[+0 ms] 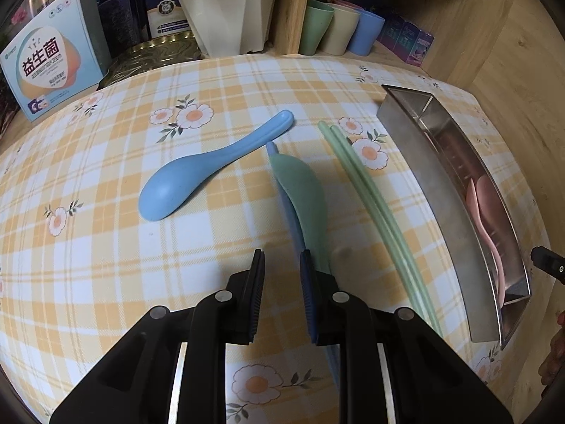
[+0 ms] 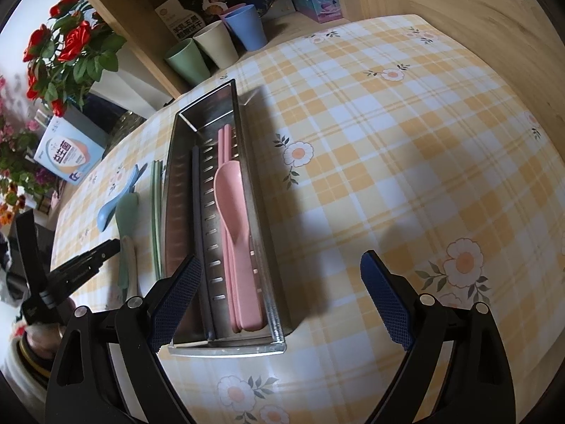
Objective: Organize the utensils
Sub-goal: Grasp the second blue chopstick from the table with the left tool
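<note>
In the left wrist view a blue spoon [image 1: 212, 169], a green spoon [image 1: 303, 194] and a pair of green chopsticks [image 1: 374, 208] lie on the checked tablecloth. Blue chopsticks [image 1: 287, 212] lie under the green spoon. My left gripper [image 1: 281, 265] is open and empty, its right finger touching the green spoon's handle. The steel utensil tray [image 2: 263, 212] holds a pink spoon [image 2: 231, 194] and pink chopsticks [image 2: 223, 141]. My right gripper [image 2: 282, 282] is wide open and empty over the tray's near end. The left gripper also shows in the right wrist view [image 2: 106, 247].
Green, cream and blue cups [image 1: 339, 24] stand under a wooden shelf at the table's back. A white vase [image 1: 226, 7], boxes [image 1: 49, 67] and red flowers [image 2: 67, 46] stand at the back left. A wooden wall [image 1: 512, 70] bounds the right side.
</note>
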